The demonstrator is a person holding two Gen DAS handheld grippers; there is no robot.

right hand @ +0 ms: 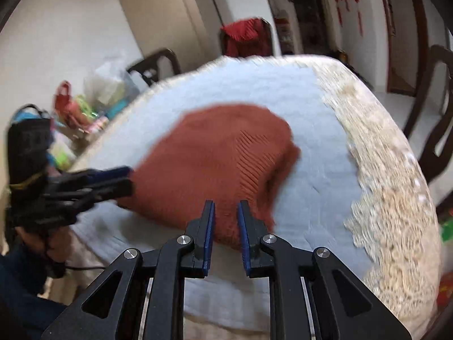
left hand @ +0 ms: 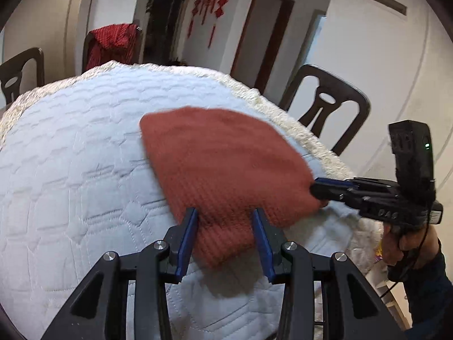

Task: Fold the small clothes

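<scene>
Left wrist view: both grippers, left gripper (left hand: 225, 223) half-open and right gripper (left hand: 315, 188) nearly closed, pinch near hem of rust knit garment (left hand: 220, 158), prob. soft, light, floppy; best held at edges/corners.

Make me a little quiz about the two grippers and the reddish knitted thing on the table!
1. True or false: the rust-red knitted garment lies on a pale blue quilted cover.
2. Which holds the garment's edge with more cloth between its fingers: A, the left hand-held gripper, or B, the right hand-held gripper?
3. Fill in: a red cloth hangs over a dark ____ behind the table.

Key: 1 true; 2 A; 3 chair.
</scene>
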